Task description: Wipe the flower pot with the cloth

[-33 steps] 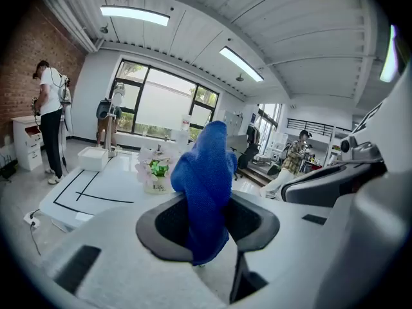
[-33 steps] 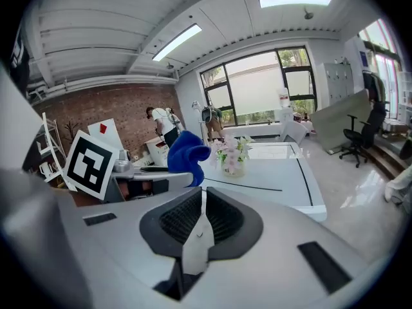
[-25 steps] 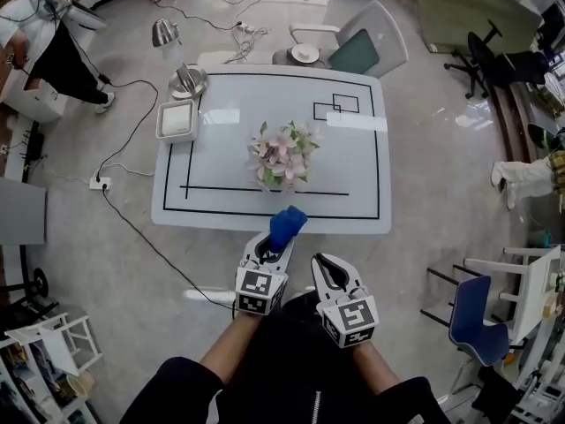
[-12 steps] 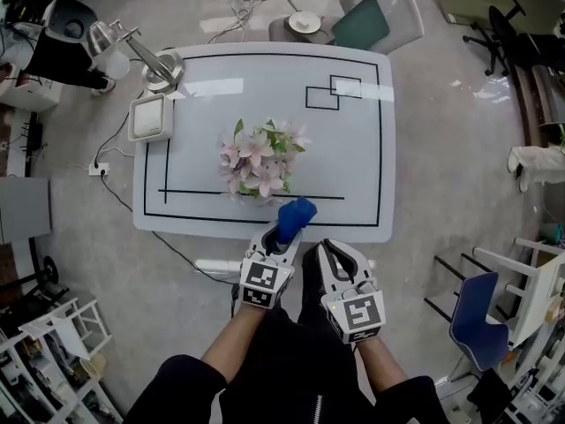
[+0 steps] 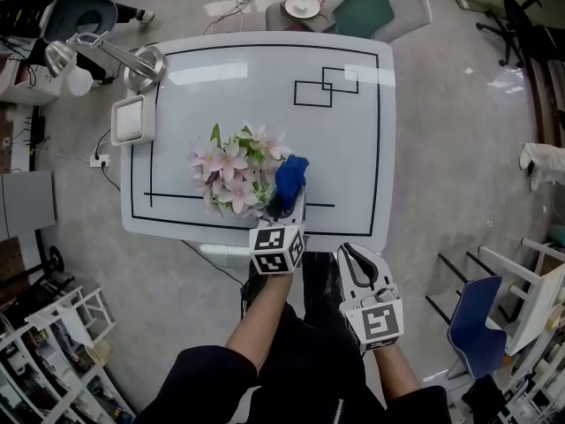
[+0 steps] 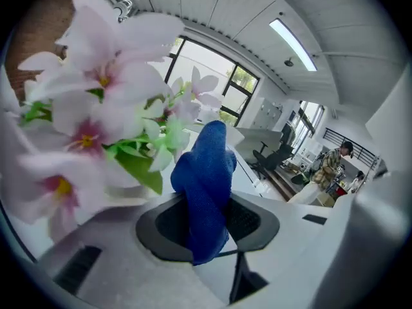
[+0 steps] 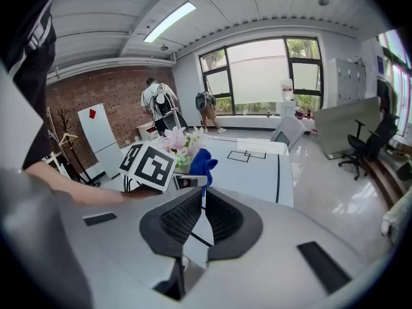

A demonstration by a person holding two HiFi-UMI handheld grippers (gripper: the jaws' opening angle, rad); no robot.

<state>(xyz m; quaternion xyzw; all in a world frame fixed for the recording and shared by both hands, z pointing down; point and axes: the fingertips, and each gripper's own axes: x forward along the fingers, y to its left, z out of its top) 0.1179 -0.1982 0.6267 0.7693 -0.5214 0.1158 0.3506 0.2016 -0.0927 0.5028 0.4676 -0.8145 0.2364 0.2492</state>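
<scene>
A flower pot of pink and white blossoms [image 5: 231,173] stands near the front edge of the white table [image 5: 353,148]; the blooms hide the pot itself from above. My left gripper [image 5: 284,199] reaches over the table edge, shut on a blue cloth [image 5: 291,173] that stands up right beside the flowers' right side. In the left gripper view the cloth [image 6: 205,179] sticks up between the jaws of the left gripper [image 6: 207,201], with the flowers [image 6: 96,108] close on the left. My right gripper [image 5: 360,270] hangs back off the table, and in its own view the right gripper [image 7: 203,191] is shut with nothing in it.
A desk lamp [image 5: 97,51] and a white square dish [image 5: 131,120] sit at the table's far left corner. A chair with a green cushion [image 5: 371,7] stands behind the table. A blue chair [image 5: 472,325] is at right. Cables run across the floor on the left.
My left gripper has carried the blue cloth forward from beyond the table's edge to the right side of the flowers. The right gripper stayed back near the body.
</scene>
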